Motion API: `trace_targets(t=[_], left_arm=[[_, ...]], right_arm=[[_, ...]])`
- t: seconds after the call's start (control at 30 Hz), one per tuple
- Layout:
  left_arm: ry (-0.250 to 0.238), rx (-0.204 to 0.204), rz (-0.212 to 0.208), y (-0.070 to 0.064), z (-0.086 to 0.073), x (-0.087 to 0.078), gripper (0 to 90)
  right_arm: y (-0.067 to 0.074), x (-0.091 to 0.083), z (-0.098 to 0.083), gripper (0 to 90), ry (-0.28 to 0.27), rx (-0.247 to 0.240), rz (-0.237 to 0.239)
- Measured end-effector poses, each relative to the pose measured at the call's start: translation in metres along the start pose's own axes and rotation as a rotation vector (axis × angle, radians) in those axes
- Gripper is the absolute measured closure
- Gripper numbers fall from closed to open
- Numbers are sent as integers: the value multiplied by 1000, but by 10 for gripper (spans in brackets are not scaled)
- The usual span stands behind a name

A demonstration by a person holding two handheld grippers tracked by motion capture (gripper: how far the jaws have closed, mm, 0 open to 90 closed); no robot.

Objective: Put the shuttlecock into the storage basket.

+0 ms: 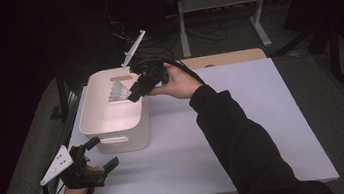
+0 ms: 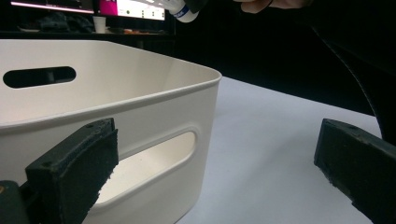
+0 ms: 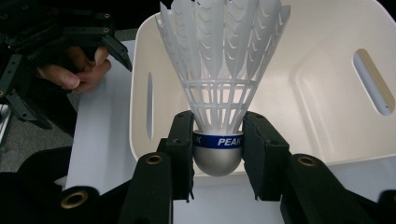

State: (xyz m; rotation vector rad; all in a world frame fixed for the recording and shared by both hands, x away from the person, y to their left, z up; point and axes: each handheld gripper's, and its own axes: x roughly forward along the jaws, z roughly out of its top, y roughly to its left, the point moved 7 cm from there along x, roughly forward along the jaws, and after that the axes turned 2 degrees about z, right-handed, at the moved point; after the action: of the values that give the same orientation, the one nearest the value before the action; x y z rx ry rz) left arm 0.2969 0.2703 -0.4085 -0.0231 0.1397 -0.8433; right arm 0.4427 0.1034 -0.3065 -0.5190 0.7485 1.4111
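Observation:
A white plastic shuttlecock (image 3: pixel 219 60) with a blue band marked PEAK is clamped by its cork between the jaws of my right gripper (image 3: pixel 218 151). In the high view that right gripper (image 1: pixel 135 92) holds the shuttlecock (image 1: pixel 119 91) over the far right rim of a white bin (image 1: pixel 112 116), feathers pointing out over the bin's inside. The bin's inside (image 3: pixel 299 84) looks bare. My left gripper (image 1: pixel 103 153) rests open near the table's front left, just before the bin's near handle slot (image 2: pixel 154 158), holding nothing.
The bin stands on a white tabletop (image 1: pixel 243 118) with free room to its right. A wooden board (image 1: pixel 228 58) lies along the far edge. A white desk frame (image 1: pixel 220 0) and cables are on the floor beyond. The person's right sleeve (image 1: pixel 246 142) crosses the table's middle.

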Motion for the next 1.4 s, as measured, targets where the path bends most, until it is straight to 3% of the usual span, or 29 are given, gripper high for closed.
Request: trace_targets(t=[0.73,0.97,1.4], left_arm=[[1,-1,1,0,0,-1,0],[0,-1,1,0,0,-1,0],[0,-2,0,0,0,-1,0]], right_arm=[[-3,30,-2,643,23,2,49],[-8,43,-10,643,34,23,67],[-11,53,-16,643,44,36,90]])
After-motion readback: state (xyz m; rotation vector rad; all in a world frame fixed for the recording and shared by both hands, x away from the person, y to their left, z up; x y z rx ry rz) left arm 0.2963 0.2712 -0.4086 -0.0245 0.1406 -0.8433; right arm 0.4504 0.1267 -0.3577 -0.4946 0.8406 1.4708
